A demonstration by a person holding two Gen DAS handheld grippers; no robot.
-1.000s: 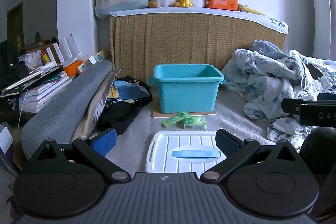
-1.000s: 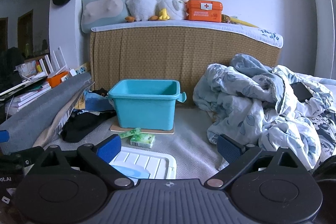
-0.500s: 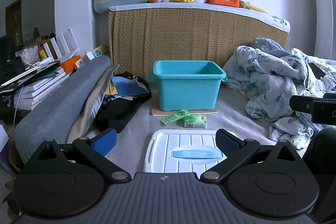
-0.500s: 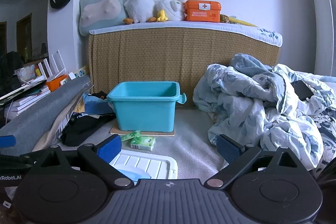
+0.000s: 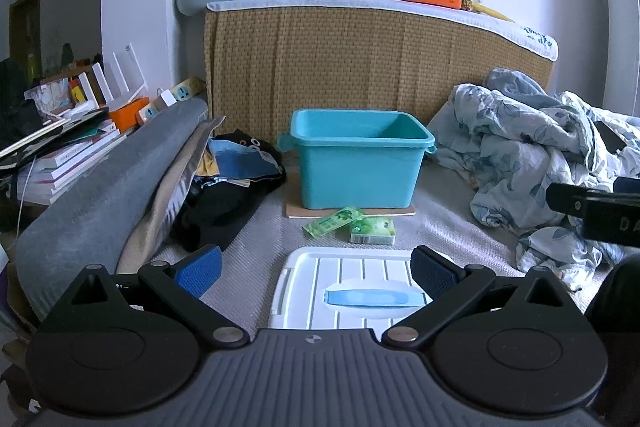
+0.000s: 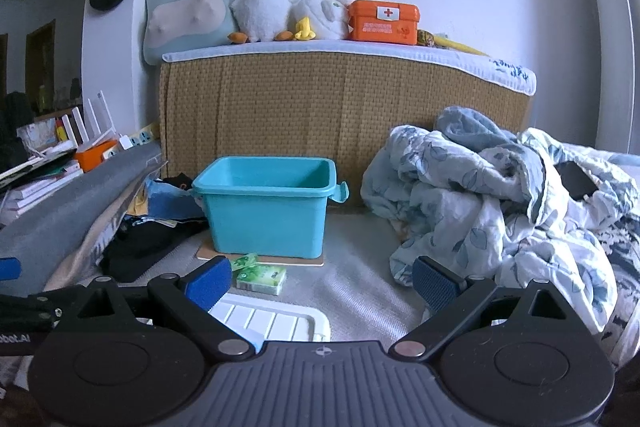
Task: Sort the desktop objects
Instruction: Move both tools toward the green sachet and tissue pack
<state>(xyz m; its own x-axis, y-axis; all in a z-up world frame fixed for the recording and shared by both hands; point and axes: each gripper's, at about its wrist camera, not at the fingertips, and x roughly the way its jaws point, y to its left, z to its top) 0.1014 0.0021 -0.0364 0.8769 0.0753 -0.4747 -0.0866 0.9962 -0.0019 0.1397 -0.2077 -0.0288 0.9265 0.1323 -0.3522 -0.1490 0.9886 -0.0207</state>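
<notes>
Both the left gripper [image 5: 316, 265] and right gripper [image 6: 322, 281] hover with jaws wide and empty. The green tissue pack [image 5: 372, 231] and green sachet [image 5: 333, 221] lie just near of the teal bin [image 5: 360, 167], beyond the white lid [image 5: 352, 293]. Nothing looks sorted yet; next comes reaching forward to pinch the pack.

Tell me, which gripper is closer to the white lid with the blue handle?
Left. The left gripper hangs directly over the white lid, fingers straddling it. The right gripper sits off to the lid's right.
</notes>
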